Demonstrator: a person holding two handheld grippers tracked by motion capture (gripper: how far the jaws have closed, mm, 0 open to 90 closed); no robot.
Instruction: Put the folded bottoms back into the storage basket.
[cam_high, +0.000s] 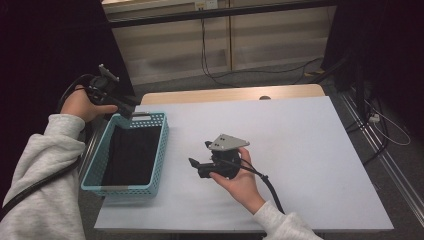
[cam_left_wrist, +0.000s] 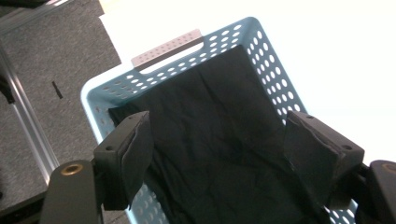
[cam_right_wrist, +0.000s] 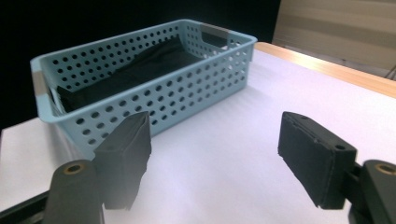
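Note:
A light blue perforated basket (cam_high: 161, 142) stands at the left of the white table (cam_high: 305, 150), with a black cloth (cam_high: 129, 156) lying flat in it. My left gripper (cam_high: 128, 111) hangs over the basket's far left corner, open and empty. In the left gripper view its gripper (cam_left_wrist: 219, 122) looks down on the cloth (cam_left_wrist: 210, 140) and the basket's rim (cam_left_wrist: 100, 88). My right gripper (cam_high: 198, 153) is held just above the table to the right of the basket, pointing at it, open and empty. The right gripper view has its gripper (cam_right_wrist: 215, 122) facing the basket's long wall (cam_right_wrist: 187, 88).
The basket sits close to the table's left edge (cam_high: 100, 210). A wooden strip (cam_high: 230, 93) runs along the table's far edge. Cables (cam_high: 215, 75) lie on the floor beyond, and metal rails (cam_high: 385, 155) run to the right. White tabletop spreads right of the right hand.

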